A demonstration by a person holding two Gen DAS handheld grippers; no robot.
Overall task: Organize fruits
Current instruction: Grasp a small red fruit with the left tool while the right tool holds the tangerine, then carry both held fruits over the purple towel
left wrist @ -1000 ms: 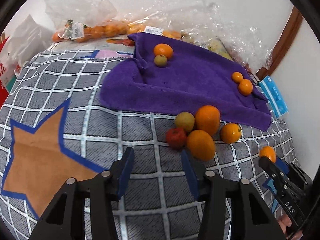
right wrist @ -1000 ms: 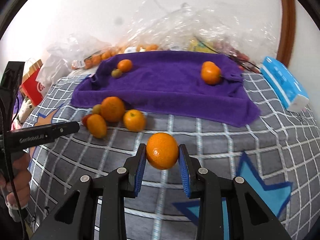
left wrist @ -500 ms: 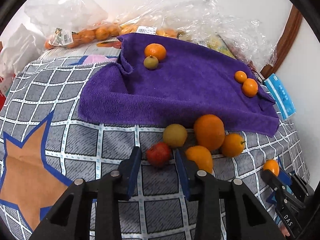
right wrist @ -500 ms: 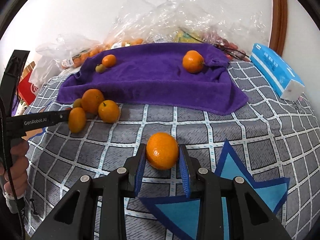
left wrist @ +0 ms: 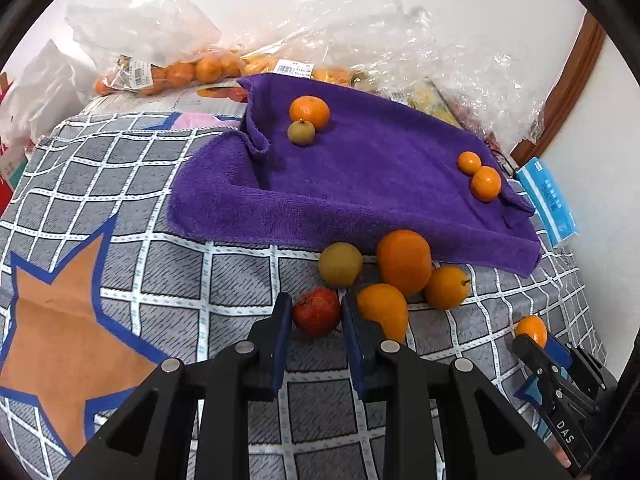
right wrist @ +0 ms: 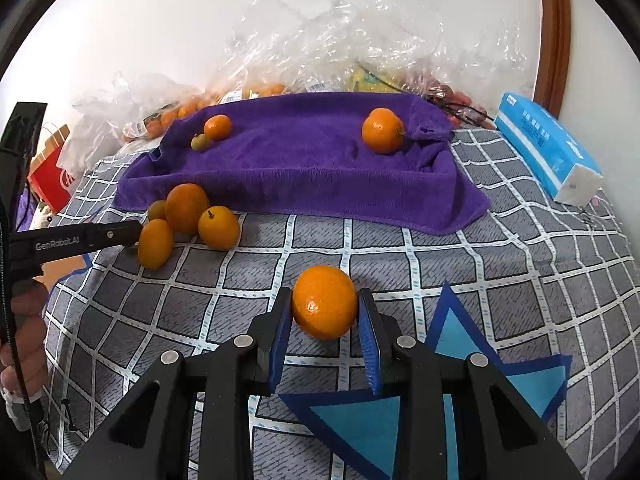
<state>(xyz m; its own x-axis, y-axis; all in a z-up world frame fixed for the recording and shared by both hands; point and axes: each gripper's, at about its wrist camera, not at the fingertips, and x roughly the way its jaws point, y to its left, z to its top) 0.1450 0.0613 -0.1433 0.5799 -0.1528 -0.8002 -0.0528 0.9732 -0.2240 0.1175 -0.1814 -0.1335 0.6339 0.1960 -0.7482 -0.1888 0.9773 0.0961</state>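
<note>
Since the earlier frames the left gripper [left wrist: 314, 322] has advanced on the fruit cluster and its jaws have come in from spread to pinching the small red fruit [left wrist: 317, 311], low centre of the left wrist view. Right gripper [right wrist: 325, 316]: unchanged, pads pinching a mandarin [right wrist: 324, 301] at centre of its own view, clear of the cloth.

Step in hand, as I read it: both grippers loaded, grasp phase done, transfer to the purple towel [left wrist: 360, 184] pending. Next move calls for a straight lift of the red fruit; an elongated orange fruit [left wrist: 383, 310] sits touching or just beside the right-hand finger and could roll if nudged. A yellow-green fruit [left wrist: 340, 264], a large orange [left wrist: 404, 260] and a smaller stemmed orange [left wrist: 447, 287] crowd just behind.

Towel already carries two pairs: mandarin with small green fruit upper centre, two small oranges at right edge.

Surface: soft grey checked bedcover [left wrist: 160, 280] with star patches, yielding, so fruit may roll. Behind: clear plastic bags [left wrist: 360, 40] of citrus against a white wall; blue tissue pack [right wrist: 548, 152] at right.
</note>
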